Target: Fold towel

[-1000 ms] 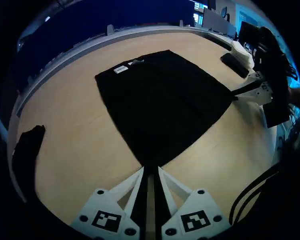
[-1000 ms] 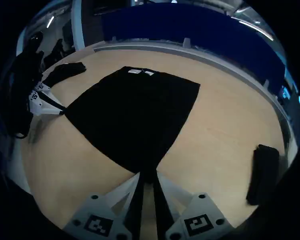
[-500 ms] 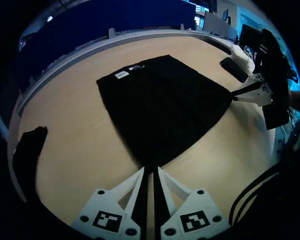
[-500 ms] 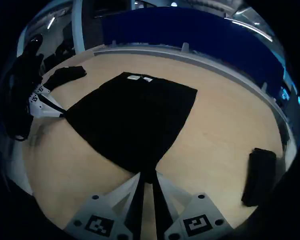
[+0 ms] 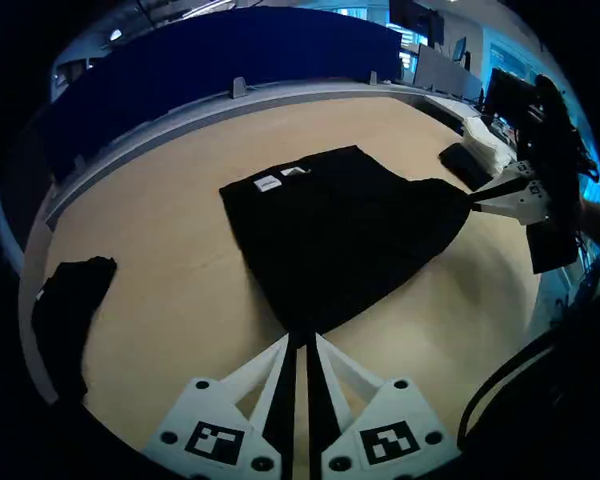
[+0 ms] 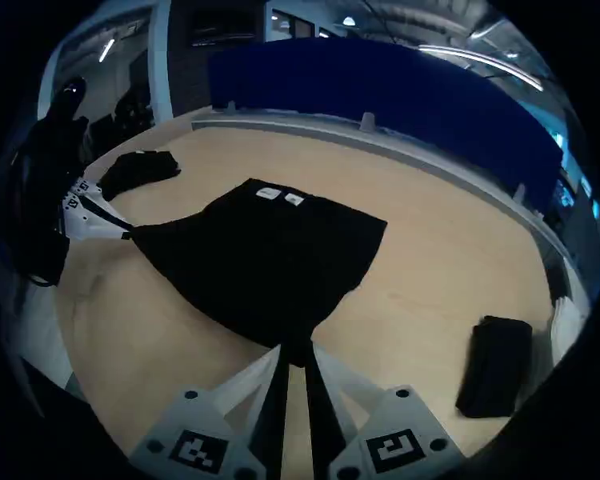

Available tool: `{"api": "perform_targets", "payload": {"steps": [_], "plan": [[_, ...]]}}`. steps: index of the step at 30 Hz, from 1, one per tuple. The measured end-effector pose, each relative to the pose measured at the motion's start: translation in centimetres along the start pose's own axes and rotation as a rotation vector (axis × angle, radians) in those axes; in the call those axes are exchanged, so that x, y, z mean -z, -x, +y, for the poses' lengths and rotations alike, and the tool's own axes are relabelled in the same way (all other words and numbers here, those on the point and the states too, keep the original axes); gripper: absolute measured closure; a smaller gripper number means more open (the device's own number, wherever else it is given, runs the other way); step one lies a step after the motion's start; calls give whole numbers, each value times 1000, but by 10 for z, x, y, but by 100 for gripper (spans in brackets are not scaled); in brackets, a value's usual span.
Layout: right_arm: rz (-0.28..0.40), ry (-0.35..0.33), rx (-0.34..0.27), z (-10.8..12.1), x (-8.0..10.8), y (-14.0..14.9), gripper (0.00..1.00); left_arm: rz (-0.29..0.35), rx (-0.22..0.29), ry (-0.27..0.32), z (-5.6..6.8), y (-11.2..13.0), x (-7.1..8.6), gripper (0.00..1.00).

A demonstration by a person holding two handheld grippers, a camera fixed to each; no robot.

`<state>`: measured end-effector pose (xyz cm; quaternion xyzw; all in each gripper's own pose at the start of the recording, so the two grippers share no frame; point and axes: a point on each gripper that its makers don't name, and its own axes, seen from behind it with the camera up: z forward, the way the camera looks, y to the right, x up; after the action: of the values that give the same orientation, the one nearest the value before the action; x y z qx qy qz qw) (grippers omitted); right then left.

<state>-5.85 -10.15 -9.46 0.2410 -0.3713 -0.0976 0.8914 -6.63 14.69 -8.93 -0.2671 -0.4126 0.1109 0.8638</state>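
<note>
Two corners of the black towel are pinched, one by each gripper, while the rest of it lies spread on the pale wooden table.

In the left gripper view, a crumpled dark cloth sits at the table's left edge, well apart from the towel. At bottom centre, the left gripper has its fingers pressed together on the towel's nearest corner, so the cloth fans out straight ahead of the tips. Two white labels lie at its far edge. Farther right, the right gripper clamps another corner, drawn to a point. Beyond it lie a dark folded item and a white stack.

In the right gripper view, the left gripper grips its corner at the left, with the crumpled dark cloth behind it. The right gripper, bottom centre, is closed on the corner nearest it. The dark folded item rests on the table at the far right.
</note>
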Motion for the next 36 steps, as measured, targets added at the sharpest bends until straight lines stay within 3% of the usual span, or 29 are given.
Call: {"api": "perform_targets", "payload": {"steps": [22, 36], "plan": [[21, -7, 17, -10, 65, -33, 87, 58, 44, -21, 17, -26, 71, 92], [8, -39, 30, -24, 83, -33, 87, 84, 58, -40, 15, -36, 97, 92]]}}
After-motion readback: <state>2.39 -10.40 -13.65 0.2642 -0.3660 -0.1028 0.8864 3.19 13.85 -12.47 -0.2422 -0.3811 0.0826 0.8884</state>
